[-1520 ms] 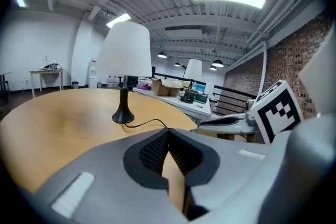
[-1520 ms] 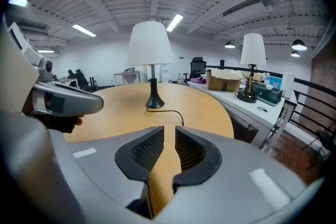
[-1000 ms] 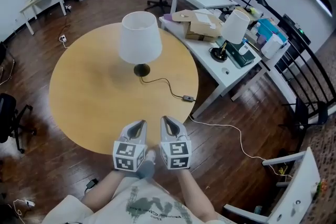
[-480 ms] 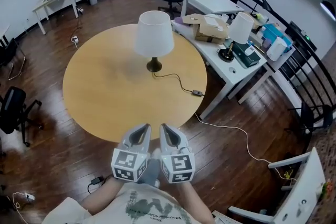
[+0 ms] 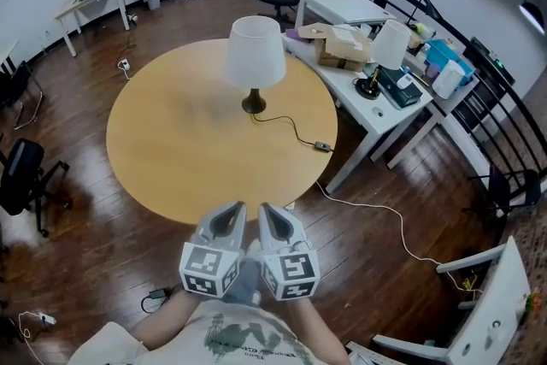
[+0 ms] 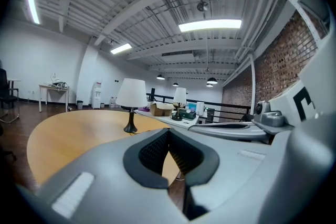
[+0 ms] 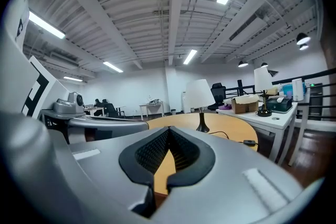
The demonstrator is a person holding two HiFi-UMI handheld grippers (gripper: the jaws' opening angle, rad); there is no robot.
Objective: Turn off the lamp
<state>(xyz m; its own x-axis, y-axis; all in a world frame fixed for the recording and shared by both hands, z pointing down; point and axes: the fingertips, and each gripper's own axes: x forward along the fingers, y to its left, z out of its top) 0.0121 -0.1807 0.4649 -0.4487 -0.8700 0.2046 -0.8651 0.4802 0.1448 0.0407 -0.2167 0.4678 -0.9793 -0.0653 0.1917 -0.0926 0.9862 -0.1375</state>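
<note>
The lamp is standing upright on the round wooden table, well ahead of both grippers and slightly to the right gripper's side. Its white shade is giving no clear glow in any view, so whether it is lit cannot be told. Its cord is trailing from the base to an inline switch, which is lying flat near the table edge, ahead and to the right of the right gripper. The left gripper is hovering just beside it; both are held short of the table, pointing almost level at the lamp, jaws pressed together on nothing. The scene is fitting two stages: tools lining up to go for the switch, or drawing off with it already pressed. Any press on that switch is, in my judgement, calling for closed tips coming straight down, since a light switch on a loose cord is likely to skid. A second lamp is standing on the white desk farther right.
</note>
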